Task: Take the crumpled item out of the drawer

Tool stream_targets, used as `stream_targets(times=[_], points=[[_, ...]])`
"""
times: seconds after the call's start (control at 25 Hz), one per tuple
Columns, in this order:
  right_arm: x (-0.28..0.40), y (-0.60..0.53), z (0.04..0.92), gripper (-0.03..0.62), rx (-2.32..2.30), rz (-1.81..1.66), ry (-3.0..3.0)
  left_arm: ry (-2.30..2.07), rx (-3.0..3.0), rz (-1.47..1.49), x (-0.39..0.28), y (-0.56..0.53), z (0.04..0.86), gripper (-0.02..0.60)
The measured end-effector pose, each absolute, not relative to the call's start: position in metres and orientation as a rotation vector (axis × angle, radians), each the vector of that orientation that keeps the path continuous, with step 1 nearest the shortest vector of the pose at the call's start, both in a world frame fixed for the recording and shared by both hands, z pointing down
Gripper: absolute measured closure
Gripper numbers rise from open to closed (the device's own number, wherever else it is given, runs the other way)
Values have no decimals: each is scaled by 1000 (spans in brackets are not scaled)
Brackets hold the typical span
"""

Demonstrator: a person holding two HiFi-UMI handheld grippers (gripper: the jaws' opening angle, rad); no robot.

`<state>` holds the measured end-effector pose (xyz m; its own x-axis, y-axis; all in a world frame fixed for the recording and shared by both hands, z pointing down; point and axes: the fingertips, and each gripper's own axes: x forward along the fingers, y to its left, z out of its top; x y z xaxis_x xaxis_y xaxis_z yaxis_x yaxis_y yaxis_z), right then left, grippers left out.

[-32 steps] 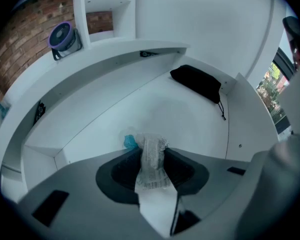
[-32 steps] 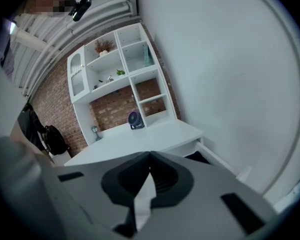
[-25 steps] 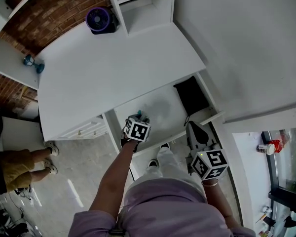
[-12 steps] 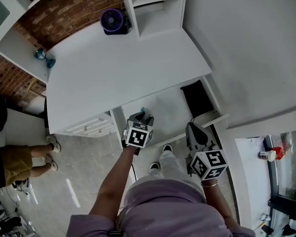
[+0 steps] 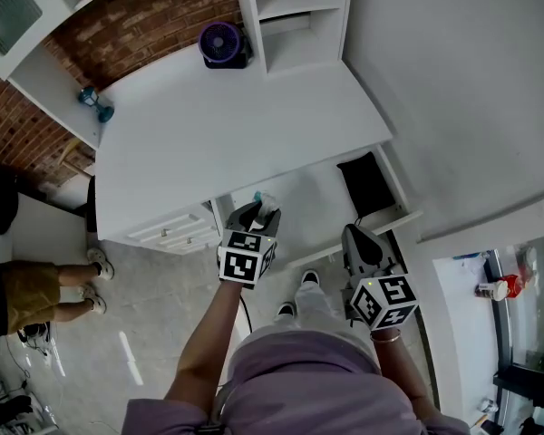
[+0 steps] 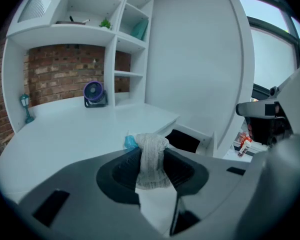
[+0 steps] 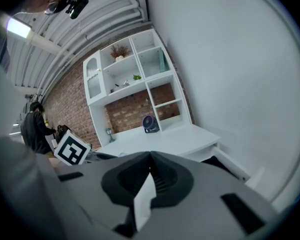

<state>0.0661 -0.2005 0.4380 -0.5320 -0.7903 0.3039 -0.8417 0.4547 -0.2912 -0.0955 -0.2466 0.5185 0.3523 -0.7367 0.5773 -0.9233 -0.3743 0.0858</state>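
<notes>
My left gripper is shut on a crumpled white cloth with a teal bit at its edge, held just above the front of the open white drawer. In the left gripper view the cloth hangs pinched between the dark pads, with the drawer beyond. A black item lies at the drawer's right end. My right gripper hovers at the drawer's front right corner; in the right gripper view its jaws meet with nothing between them.
A white desk carries a purple fan at the back and a small teal object on the left ledge. Shelves rise behind it. Closed drawers sit left of the open one. Another person's legs stand at far left.
My left gripper has drawn back out of the drawer toward my body, carrying the cloth with it. The right gripper has stayed where it was.
</notes>
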Motion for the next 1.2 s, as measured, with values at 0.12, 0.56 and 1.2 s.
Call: stream_targets(times=[0.12, 0.56, 1.2], points=[[68, -198, 434, 592, 1464, 612, -2571, -1485, 2241, 587, -100, -242, 501, 437], [67, -187, 429, 592, 1467, 594, -2584, -1594, 2244, 405, -118, -219, 455, 437], [71, -180, 416, 592, 1487, 520, -2568, -1682, 2224, 256, -137, -194, 424, 436]])
